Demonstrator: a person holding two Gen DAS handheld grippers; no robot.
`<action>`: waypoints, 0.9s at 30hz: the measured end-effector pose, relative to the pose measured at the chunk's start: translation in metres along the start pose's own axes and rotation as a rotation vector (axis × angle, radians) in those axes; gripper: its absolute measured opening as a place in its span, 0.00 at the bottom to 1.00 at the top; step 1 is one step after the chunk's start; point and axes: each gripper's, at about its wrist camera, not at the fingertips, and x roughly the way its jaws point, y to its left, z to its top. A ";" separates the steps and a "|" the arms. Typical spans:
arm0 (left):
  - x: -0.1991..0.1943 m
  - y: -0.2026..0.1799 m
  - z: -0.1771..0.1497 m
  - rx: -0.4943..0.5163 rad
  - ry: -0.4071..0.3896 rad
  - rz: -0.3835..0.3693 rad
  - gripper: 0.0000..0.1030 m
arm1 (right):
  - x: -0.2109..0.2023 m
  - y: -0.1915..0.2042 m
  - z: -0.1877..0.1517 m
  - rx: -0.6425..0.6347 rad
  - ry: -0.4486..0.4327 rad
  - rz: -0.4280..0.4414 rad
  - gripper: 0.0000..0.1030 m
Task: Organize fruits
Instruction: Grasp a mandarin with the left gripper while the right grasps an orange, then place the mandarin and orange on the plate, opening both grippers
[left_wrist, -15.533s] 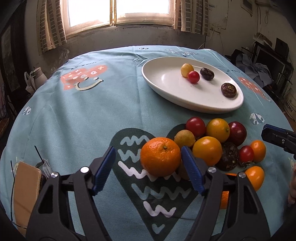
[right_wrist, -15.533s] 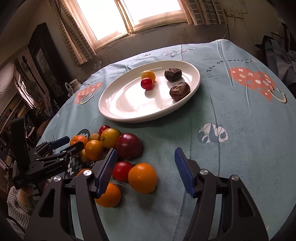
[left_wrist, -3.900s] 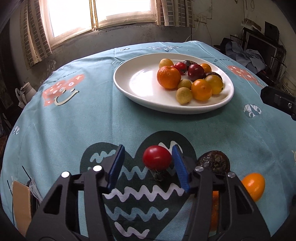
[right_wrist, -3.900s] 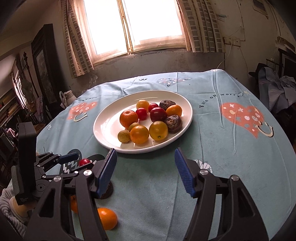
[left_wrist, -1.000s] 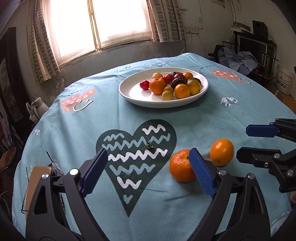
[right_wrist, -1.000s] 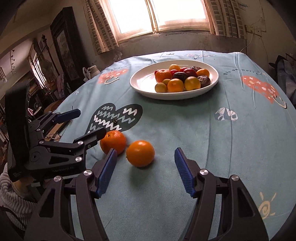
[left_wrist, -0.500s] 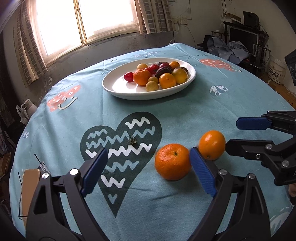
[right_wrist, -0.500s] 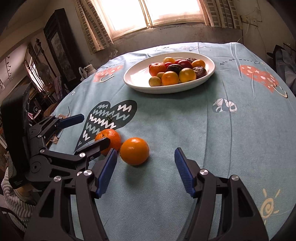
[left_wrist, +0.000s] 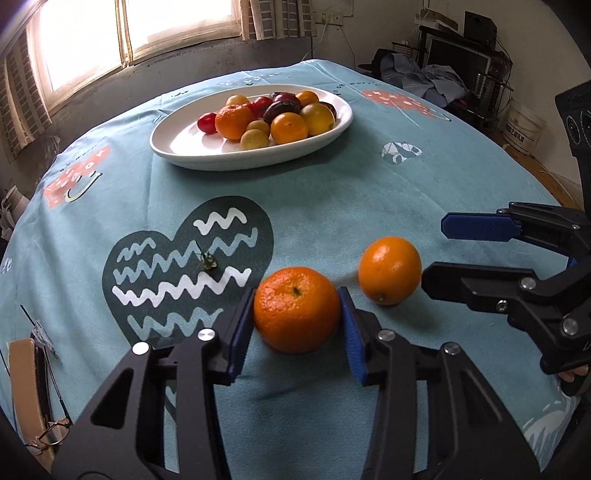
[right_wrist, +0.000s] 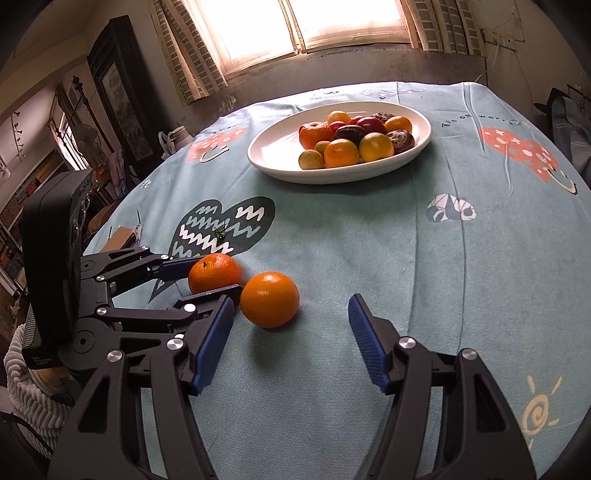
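Left wrist view: I count two oranges off the plate (left_wrist: 255, 157). My left gripper (left_wrist: 297, 325) is closing on one mandarin (left_wrist: 296, 309) (pads touching); my right gripper (right_wrist: 291, 343) gapes empty.

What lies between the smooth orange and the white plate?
Only bare tablecloth between the smooth orange and the white plate, clearest in the right wrist view.

daylight pours through the window (right_wrist: 306, 22), blown out to white glare in both views. soft shadows fall toward the camera under the white plate (left_wrist: 251, 158) and the fruit. fisheye bends the desk (right_wrist: 443, 277) edges, corners go black, room sides dim.
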 end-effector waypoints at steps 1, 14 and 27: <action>-0.004 0.002 -0.001 -0.010 -0.016 0.027 0.43 | 0.001 0.001 0.000 -0.003 0.006 0.003 0.63; -0.003 0.031 -0.004 -0.110 0.001 0.084 0.43 | 0.038 0.024 0.005 -0.099 0.137 -0.019 0.50; -0.010 0.048 0.104 -0.122 -0.137 0.152 0.43 | -0.011 0.001 0.091 -0.054 -0.112 -0.058 0.39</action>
